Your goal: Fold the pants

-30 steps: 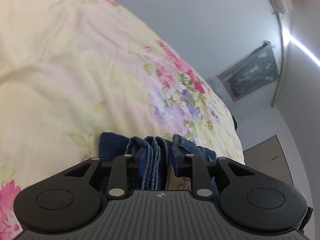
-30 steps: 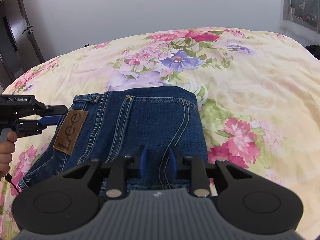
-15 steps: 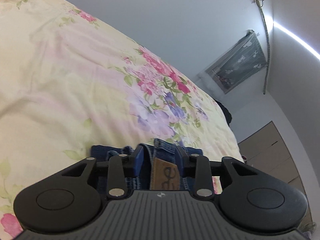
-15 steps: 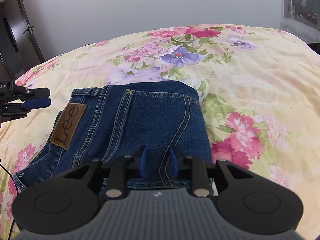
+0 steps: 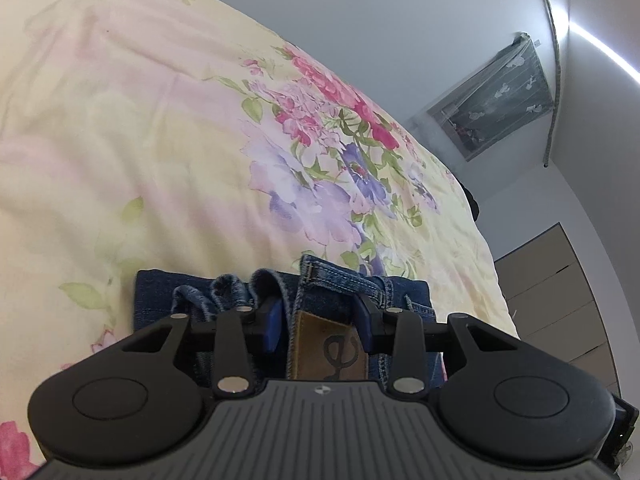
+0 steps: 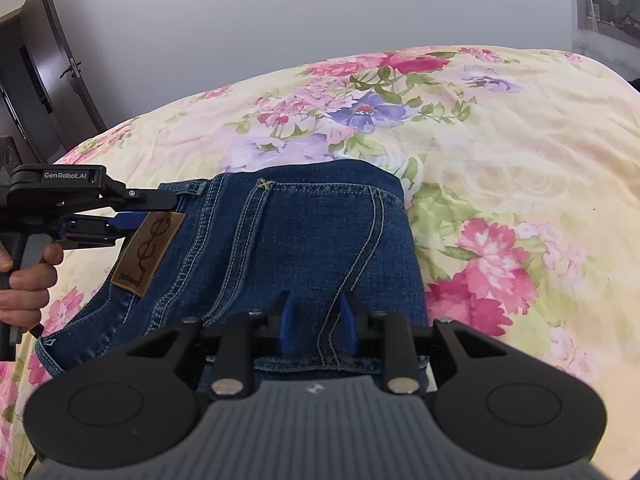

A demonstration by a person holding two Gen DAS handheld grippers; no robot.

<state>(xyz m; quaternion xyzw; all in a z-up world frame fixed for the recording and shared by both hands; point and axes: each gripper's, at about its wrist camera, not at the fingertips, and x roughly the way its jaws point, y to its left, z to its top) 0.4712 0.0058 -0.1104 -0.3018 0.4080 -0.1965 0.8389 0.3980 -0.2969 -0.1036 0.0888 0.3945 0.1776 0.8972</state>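
A pair of dark blue jeans (image 6: 288, 248) lies folded into a compact block on a pale yellow bedspread (image 6: 520, 152) printed with pink and purple flowers, filling the centre and lower left of the right wrist view. Their brown leather brand patch (image 6: 149, 249) sits at the left of the block, slightly tilted, with the waistband and a belt loop along the upper left edge. The left gripper (image 6: 138, 210) reaches in from the left edge of that frame, held by the person's left hand (image 6: 24, 280); its black upper finger lies over the waistband and its blue-padded lower finger meets the top of the patch, the jaws set narrowly with the denim edge between them, though whether they actually pinch the cloth cannot be told. In the left wrist view the same gripper (image 5: 318, 318) sits at the lower centre, its pads (image 5: 272, 320) standing apart on either side of the patch (image 5: 328, 350) and bunched waistband folds of the jeans (image 5: 340, 292). The right gripper (image 6: 316, 320) is at the bottom centre of its own view, its blue fingertips moderately apart over the near hem of the denim, straddling a double yellow seam. A dark door (image 6: 44, 72) stands in the upper left, against a grey wall (image 6: 300, 12).
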